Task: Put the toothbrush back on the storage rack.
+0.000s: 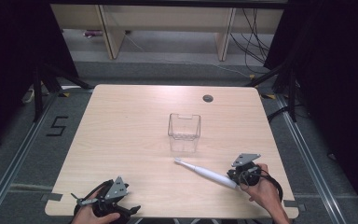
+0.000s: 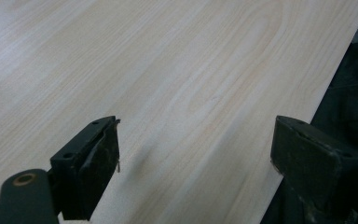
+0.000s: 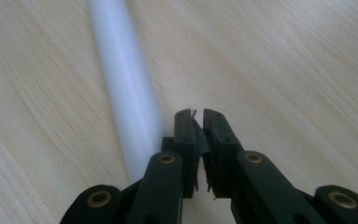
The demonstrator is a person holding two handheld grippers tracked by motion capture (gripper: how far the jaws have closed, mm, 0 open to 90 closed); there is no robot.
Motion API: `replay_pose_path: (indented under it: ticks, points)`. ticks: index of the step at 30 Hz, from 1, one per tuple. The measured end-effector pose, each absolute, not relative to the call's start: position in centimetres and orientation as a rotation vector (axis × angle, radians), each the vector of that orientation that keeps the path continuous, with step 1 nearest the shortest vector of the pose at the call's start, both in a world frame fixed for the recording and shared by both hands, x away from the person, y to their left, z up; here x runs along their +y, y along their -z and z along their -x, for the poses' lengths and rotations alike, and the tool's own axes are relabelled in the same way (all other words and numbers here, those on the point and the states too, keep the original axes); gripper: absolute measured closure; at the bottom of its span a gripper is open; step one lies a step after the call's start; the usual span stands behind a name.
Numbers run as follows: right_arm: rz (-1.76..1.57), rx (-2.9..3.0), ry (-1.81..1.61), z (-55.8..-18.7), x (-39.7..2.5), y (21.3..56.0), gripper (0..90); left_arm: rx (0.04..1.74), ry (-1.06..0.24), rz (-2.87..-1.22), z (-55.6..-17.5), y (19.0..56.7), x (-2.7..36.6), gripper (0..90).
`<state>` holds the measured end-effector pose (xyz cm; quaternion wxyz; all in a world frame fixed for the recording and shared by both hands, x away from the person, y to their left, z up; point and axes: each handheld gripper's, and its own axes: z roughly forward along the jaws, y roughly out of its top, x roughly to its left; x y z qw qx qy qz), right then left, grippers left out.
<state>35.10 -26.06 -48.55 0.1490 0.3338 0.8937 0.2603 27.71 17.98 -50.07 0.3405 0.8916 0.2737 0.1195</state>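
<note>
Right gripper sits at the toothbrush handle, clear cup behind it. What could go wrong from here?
The right gripper has its jaws shut beside the toothbrush, not around it, so a push may roll it along the table. Once it is lifted, its long handle could tip the light clear cup on insertion.

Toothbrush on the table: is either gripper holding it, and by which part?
Neither. The right gripper is shut empty beside the toothbrush handle; the left gripper is open.

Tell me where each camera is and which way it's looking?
High view: above the person's side, looking forward and down at the table; both hands show.
Left gripper view: on the left gripper, looking along open jaws at bare wood.
Right gripper view: on the right gripper, jaws closed beside the white toothbrush.
Shared: high and right gripper views both show the toothbrush.
</note>
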Motion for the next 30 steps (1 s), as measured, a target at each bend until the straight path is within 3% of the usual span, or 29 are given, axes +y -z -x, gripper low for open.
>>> replay_pose_path:
  ticks: [12, 22, 30]
  points:
    - [-0.923, 2.572, -0.730, -34.8, -25.3, 46.7, 61.7, 0.715, -0.304, -2.326, -27.8, 50.1, 18.0, 14.8]
    - [-0.760, 2.684, -0.660, -35.6, -22.7, 45.4, 50.9, 0.712, -0.309, -2.325, -27.8, 50.2, 18.0, 14.8]
    - [-0.683, 2.769, -0.574, -36.3, -19.9, 45.2, 49.1, 0.710, -0.303, -2.327, -27.8, 50.1, 18.0, 14.8]
